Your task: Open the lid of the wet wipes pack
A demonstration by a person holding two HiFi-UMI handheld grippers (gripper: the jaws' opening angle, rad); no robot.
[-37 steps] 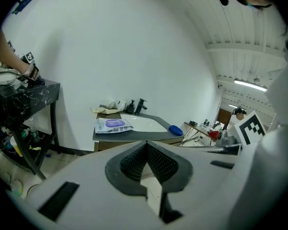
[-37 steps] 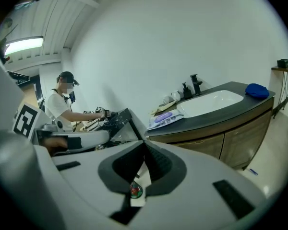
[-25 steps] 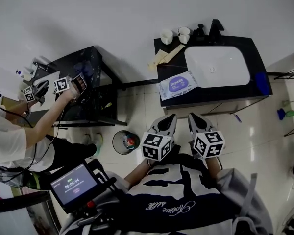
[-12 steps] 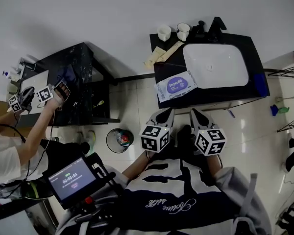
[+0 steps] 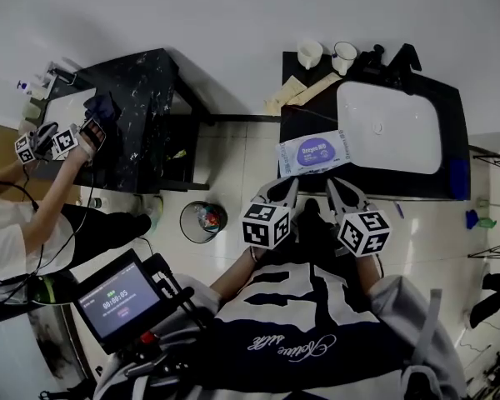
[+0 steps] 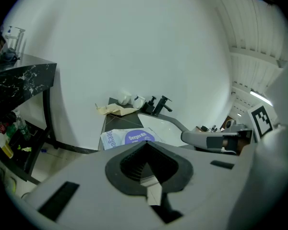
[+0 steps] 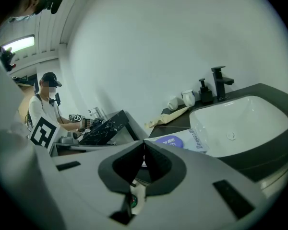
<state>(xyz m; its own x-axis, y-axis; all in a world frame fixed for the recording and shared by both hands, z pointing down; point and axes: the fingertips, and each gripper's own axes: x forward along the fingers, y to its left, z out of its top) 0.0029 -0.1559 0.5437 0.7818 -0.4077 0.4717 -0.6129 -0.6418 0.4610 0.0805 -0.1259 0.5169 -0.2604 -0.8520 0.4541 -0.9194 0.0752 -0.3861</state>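
Both of your tools are closed and empty. The left hand-held gripper [image 5: 283,192] has its jaws pressed together to a point with nothing between them, and the right hand-held gripper [image 5: 342,193] is the same. You hold them side by side over the tiled floor, just short of the front edge of the black table [image 5: 304,127]. Their tips point toward the table and touch nothing.

The white wet wipes pack with the purple oval label [image 5: 314,152] lies flat on the left front part of that table. It sits just beside the white rectangular basin [image 5: 389,127], and one corner reaches the table's front edge. The oval lies flat on its top face. The pack is ahead of your left tool and apart from both.

At the back of the table stand two small white cups [image 5: 309,53]. You cannot tell from here what is in them. In front of them lie beige paper sleeves [image 5: 304,95], and a black tap [image 5: 404,57] stands behind the basin.

On the floor to your left, a round black waste bin [image 5: 202,221] holds colourful scraps. Further left, another person [image 5: 25,232] works with marker-cube tools at a black marbled table [image 5: 142,98].
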